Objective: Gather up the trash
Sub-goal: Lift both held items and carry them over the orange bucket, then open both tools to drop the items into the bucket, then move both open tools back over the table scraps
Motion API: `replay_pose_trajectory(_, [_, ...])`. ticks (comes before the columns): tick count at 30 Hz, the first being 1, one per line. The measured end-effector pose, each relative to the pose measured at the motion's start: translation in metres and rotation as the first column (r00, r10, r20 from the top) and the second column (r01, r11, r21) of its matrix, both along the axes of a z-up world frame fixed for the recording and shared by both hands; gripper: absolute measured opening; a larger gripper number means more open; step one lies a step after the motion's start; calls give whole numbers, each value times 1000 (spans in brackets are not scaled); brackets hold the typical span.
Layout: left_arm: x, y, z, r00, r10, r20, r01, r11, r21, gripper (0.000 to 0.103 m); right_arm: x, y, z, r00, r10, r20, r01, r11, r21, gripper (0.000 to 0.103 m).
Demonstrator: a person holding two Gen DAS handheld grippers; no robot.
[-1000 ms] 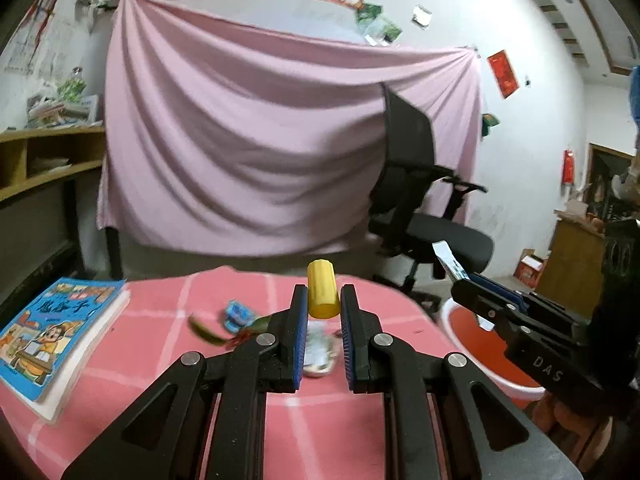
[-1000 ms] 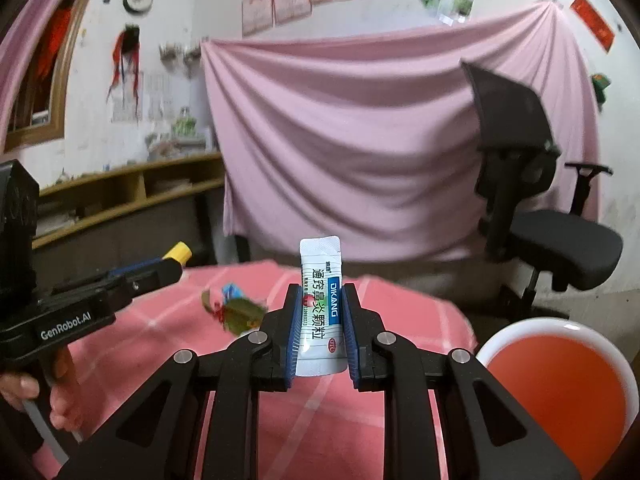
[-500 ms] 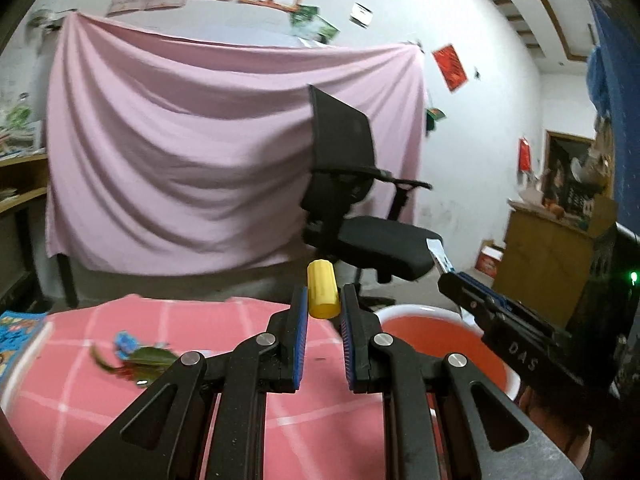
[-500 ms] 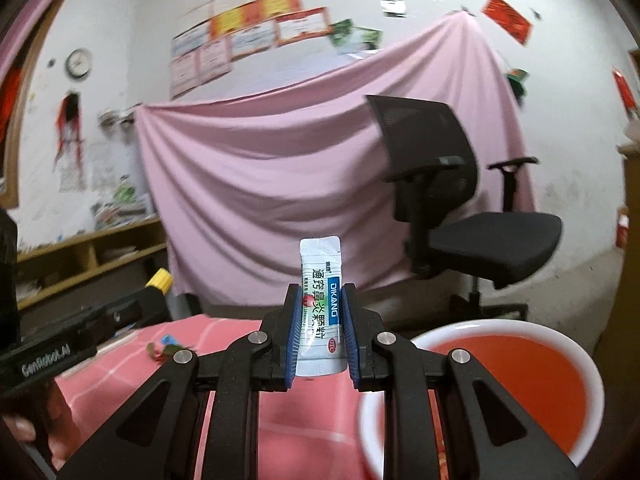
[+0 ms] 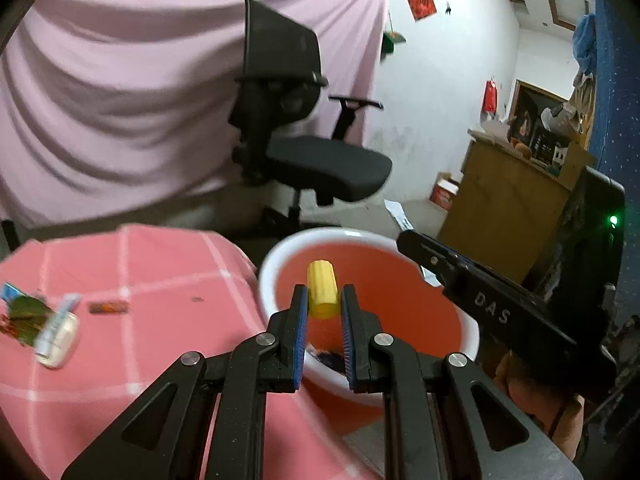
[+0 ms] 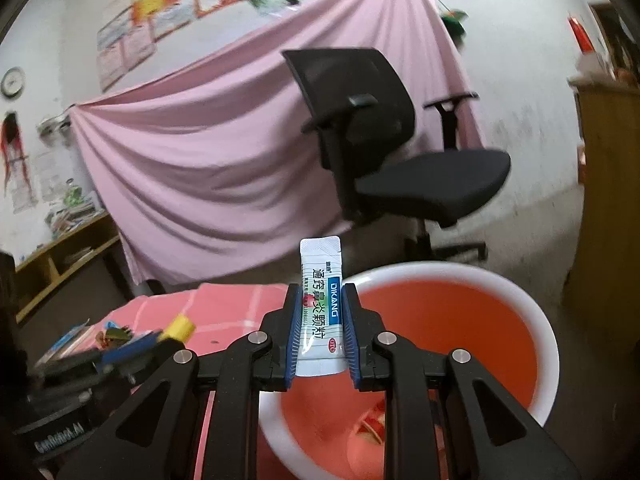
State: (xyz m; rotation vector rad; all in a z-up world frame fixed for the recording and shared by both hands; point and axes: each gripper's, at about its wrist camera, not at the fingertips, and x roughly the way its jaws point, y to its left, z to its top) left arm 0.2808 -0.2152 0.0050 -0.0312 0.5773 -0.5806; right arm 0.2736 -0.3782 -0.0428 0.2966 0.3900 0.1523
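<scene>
The left gripper (image 5: 323, 322) has its fingers (image 5: 301, 332) closed on a small yellow ribbed cylinder (image 5: 322, 294), which stands upright between the blue pads and pokes above their tips. It is held over the near rim of a red basin (image 5: 276, 256) with a white rim, which sits just beside the edge of the tabletop (image 5: 160, 272) covered in a pink checked cloth. Something dark lies at the bottom of the basin just past the fingertips, too blurred to name.

The right gripper (image 6: 320, 334) has its fingers (image 6: 349, 340) clamped on a white sachet (image 6: 320, 304) with green and blue printing; the sachet stands upright, its top edge well above the fingertips. In the right wrist view it is also above the basin (image 6: 536, 312), near the rim on the tabletop side. A red and white scrap (image 6: 370, 424) lies inside the basin on its floor.

More trash remains on the tabletop, well apart from the basin: a small pale bottle (image 5: 58, 332) lying on its side, touching some green leaves (image 5: 26, 316), a blue wrapper (image 5: 10, 292) at the left edge, and a thin brown strip (image 5: 108, 307) near the bottle.

Behind the basin stands a black office chair (image 5: 304, 140) in front of a pink sheet (image 5: 120, 80) hung on the wall. A wooden cabinet (image 5: 508, 196) stands to the right.
</scene>
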Motion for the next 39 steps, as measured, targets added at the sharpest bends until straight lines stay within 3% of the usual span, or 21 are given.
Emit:
replay_pose_trajectory(12, [21, -32, -24, 985, -26, -168, 37, 998, 58, 13, 14, -32, -22, 985, -17, -173, 32, 996, 81, 20])
replay_pose_trajectory(14, [22, -31, -26, 983, -21, -183, 32, 998, 58, 17, 15, -33, -23, 982, -16, -186, 31, 996, 79, 20])
replay_pose_trajectory(16, [24, -27, -27, 982, -13, -188, 22, 998, 50, 29, 16, -34, -25, 981, -13, -192, 30, 996, 82, 20])
replay_pose_trajectory(24, [25, -12, -26, 977, 28, -209, -25, 999, 20, 33, 19, -33, -25, 979, -11, -205, 27, 997, 76, 30])
replay_pose_trajectory(28, [18, 0, -20, 981, 52, -188, -49, 999, 21, 36, 19, -31, -21, 981, -12, -194, 26, 997, 68, 31])
replay_pose_trajectory(32, [10, 20, -10, 986, 95, -133, -92, 995, 29, 37, 15, -22, -12, 990, -7, -140, 17, 998, 66, 46])
replay_pose_trajectory(39, [-9, 67, 14, 980, 193, -41, -194, 981, -20, 44, 11, 9, 13, 999, 21, -32, -19, 999, 45, 48])
